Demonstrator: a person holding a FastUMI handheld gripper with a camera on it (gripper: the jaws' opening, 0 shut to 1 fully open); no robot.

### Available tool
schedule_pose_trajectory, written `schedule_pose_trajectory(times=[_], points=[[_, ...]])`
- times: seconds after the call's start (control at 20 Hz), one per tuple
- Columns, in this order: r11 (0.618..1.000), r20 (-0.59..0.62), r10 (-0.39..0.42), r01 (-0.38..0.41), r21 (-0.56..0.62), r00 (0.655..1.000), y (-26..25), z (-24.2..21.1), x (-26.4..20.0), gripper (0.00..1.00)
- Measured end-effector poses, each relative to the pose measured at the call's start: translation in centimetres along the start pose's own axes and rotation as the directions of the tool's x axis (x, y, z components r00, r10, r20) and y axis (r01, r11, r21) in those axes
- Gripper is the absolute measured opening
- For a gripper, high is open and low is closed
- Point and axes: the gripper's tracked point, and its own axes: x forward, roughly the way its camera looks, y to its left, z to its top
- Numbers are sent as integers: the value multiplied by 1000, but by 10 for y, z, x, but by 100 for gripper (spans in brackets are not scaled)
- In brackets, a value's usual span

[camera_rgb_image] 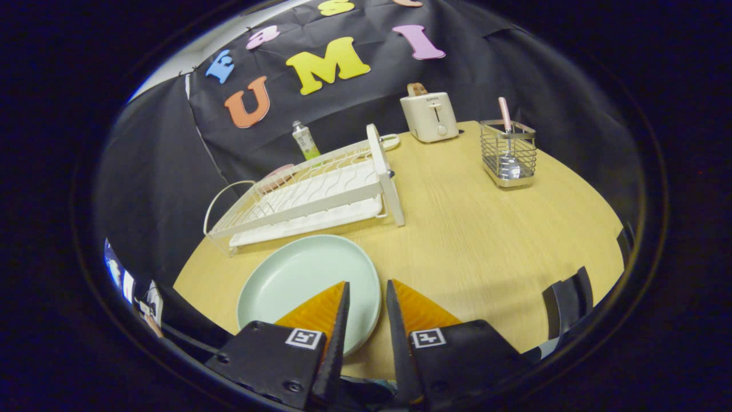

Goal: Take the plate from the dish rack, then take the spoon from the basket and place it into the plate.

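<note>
A pale green plate (303, 280) lies flat on the wooden table (486, 240), just in front of the white dish rack (309, 197), which holds nothing. My gripper (368, 283) hovers over the plate's right rim, its fingers a narrow gap apart with nothing pressed between them. The left finger overlaps the plate and the right one sits past its edge. Far beyond the fingers to the right stands a wire basket (508, 154). The spoon (505, 114) stands upright in it, pink handle sticking out of the top.
A cream toaster (429, 116) stands at the back of the table between rack and basket. A small tube (306, 142) stands behind the rack. A dark object (566, 300) sits at the table's near right edge. Bare wood lies between plate and basket.
</note>
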Motion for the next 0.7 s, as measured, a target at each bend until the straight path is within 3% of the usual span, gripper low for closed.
schedule_pose_trajectory(times=[0.1,0.25,0.35,0.7], points=[[999,99,-2,6,-48,995,-8,27,-11,58],[986,214,-77,106,-131,974,-35,63,-25,93],[978,247,-104,144,-152,963,-49,80,-26,100],[957,340,-219,269,-108,915,-132,166,-8,100]])
